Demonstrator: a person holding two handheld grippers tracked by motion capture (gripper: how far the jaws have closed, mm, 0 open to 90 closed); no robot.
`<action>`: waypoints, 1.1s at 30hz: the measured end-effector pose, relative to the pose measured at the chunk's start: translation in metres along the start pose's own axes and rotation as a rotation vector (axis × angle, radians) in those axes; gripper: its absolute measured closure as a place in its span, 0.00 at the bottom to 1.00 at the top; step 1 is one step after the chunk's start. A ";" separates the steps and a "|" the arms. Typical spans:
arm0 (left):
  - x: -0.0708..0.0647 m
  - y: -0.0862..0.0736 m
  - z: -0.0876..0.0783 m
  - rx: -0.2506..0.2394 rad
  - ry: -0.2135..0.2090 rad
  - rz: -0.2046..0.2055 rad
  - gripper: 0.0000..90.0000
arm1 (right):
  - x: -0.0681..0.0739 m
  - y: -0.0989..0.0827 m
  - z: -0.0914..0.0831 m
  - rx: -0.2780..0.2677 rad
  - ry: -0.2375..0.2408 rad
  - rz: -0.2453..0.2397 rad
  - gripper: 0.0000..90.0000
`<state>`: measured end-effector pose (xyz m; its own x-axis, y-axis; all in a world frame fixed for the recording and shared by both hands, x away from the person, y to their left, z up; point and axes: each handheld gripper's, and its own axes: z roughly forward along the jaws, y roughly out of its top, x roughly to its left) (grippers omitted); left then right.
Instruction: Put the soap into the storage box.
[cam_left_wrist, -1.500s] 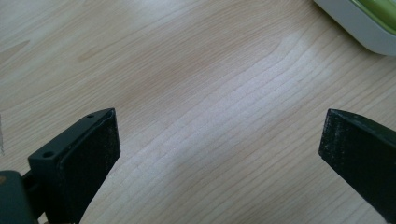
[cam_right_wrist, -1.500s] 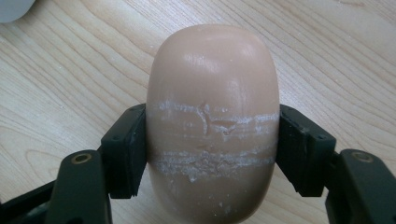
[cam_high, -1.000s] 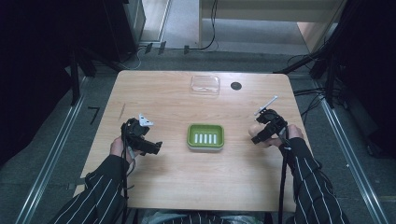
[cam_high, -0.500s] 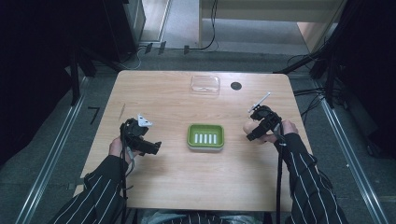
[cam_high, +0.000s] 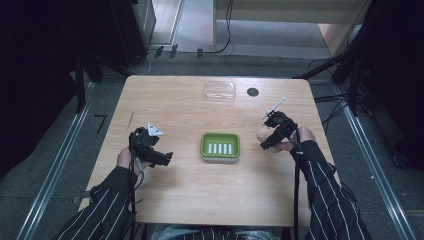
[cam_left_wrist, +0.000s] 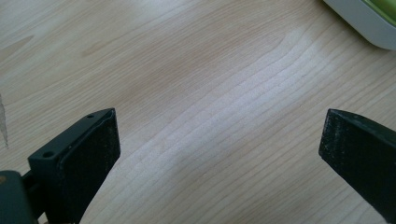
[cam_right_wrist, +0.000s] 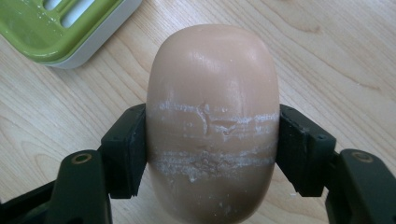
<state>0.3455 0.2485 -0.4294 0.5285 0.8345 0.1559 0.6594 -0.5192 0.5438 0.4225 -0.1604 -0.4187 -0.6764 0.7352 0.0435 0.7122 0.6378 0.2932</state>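
soap bar (cam_right_wrist: 212, 121) sits clamped between the right claw (cam_right_wrist: 212, 154) pads, beside the soap dish (cam_right_wrist: 56, 32).

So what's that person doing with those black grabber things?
The person holds a grabber in each hand at a wooden table. The right gripper is squeezing a tan bar of soap from both sides, just to the right of the green soap dish, which has nothing in it yet. The left gripper has its jaws wide open over bare wood, holding nothing. A clear plastic lid lies at the far edge.
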 end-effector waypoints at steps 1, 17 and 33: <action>0.000 0.000 0.000 0.000 0.000 0.000 0.00 | 0.000 0.000 -0.001 -0.001 0.001 -0.004 0.38; 0.001 -0.002 -0.002 0.000 0.005 -0.007 0.00 | 0.002 0.004 -0.006 -0.014 0.009 -0.018 0.38; 0.002 -0.003 -0.002 0.000 0.004 -0.010 0.00 | 0.008 0.022 -0.008 -0.034 0.011 -0.059 0.38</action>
<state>0.3435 0.2521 -0.4295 0.5198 0.8404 0.1536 0.6645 -0.5108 0.5455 0.4314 -0.1427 -0.4047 -0.7194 0.6937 0.0354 0.6641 0.6719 0.3279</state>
